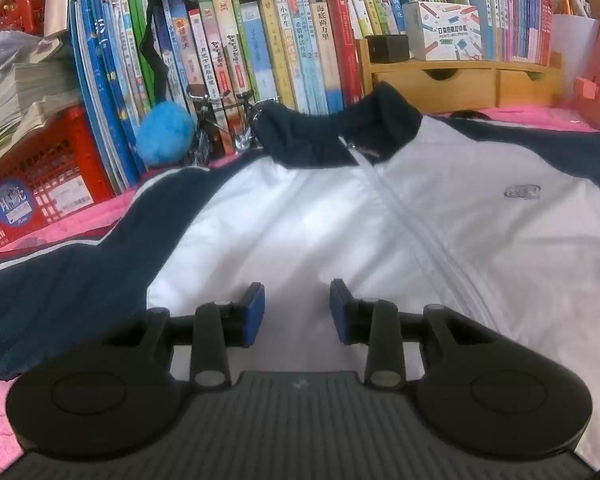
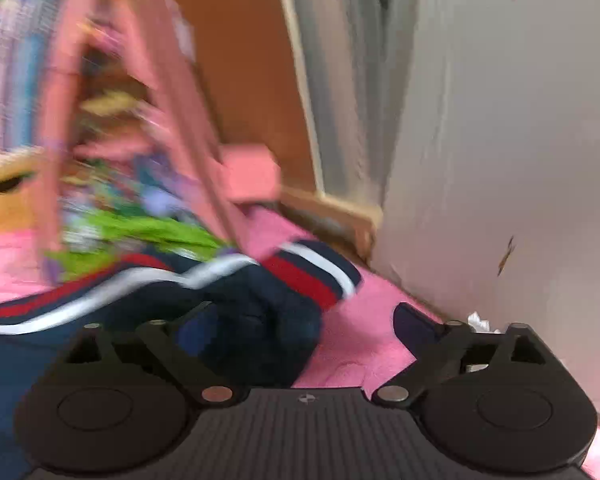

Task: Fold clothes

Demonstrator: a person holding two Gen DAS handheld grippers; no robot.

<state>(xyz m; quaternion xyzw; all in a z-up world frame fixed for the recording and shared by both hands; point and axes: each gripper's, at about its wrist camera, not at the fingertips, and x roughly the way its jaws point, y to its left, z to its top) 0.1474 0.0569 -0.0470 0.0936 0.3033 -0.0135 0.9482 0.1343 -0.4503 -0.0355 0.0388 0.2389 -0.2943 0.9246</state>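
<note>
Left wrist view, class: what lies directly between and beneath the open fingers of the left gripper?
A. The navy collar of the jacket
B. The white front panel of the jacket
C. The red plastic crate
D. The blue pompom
B: the left gripper hangs open over the white front panel of the jacket, while the navy collar lies far beyond its fingers, near the books.
</note>
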